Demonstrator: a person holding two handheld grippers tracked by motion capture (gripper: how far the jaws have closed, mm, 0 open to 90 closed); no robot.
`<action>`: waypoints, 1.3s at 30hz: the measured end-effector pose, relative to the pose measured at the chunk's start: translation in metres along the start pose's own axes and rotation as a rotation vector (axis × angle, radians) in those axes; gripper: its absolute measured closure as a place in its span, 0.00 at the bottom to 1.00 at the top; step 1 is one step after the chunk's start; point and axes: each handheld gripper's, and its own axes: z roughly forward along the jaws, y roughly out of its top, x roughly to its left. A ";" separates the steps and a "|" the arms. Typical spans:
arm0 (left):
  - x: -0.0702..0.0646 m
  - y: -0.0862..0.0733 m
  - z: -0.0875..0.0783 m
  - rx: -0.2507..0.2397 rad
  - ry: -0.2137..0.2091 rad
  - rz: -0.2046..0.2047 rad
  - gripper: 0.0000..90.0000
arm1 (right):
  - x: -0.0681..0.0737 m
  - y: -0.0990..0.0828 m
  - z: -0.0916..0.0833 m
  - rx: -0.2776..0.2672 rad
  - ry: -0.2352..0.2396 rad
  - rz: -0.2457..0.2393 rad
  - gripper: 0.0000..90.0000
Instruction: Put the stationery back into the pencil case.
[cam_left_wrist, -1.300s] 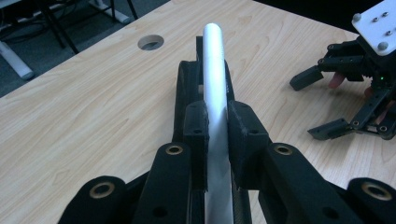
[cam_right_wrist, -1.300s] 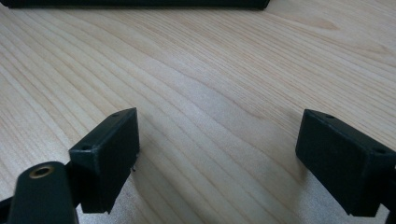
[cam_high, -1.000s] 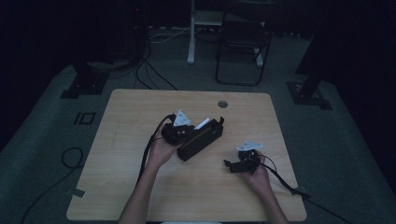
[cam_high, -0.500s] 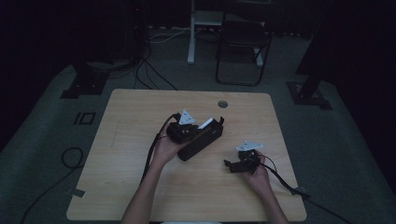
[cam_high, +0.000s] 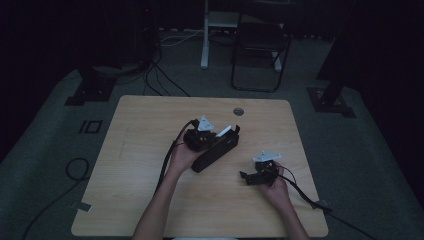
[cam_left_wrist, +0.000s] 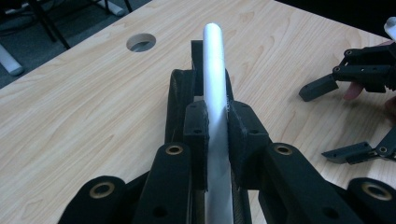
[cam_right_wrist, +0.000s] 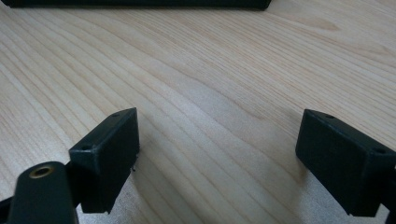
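A long black case (cam_high: 216, 152) lies slantwise at the middle of the wooden table (cam_high: 150, 130). My left gripper (cam_high: 215, 136) is at its left end, shut on a white cylinder (cam_high: 224, 131). In the left gripper view both pads (cam_left_wrist: 243, 126) press on the cylinder (cam_left_wrist: 213, 65), which runs along the top of the case (cam_left_wrist: 180, 88). I cannot tell whether it touches the case. To the right of the case my right gripper (cam_high: 248, 176) rests low over the table. Its jaws (cam_right_wrist: 215, 154) stand wide open with bare wood between them.
A round cable hole (cam_high: 238, 111) is cut in the table near its far edge. Cables trail from both grippers over the table's edges. A chair (cam_high: 260, 45) and stand bases sit on the dark floor beyond. The case's edge (cam_right_wrist: 140, 3) shows at the top of the right gripper view.
My left hand has shifted a little to the right along the case with the white cylinder in its jaws. The right hand has stayed put.
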 end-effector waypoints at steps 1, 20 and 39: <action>0.000 0.000 0.001 0.002 0.000 0.002 0.88 | 0.000 0.000 0.000 0.000 0.000 0.000 0.14; 0.002 -0.003 0.013 0.036 0.007 -0.001 0.88 | 0.000 0.000 0.000 0.002 0.003 -0.003 0.14; 0.003 -0.009 0.029 0.067 0.009 -0.008 0.88 | 0.000 0.000 0.000 0.002 0.003 -0.002 0.14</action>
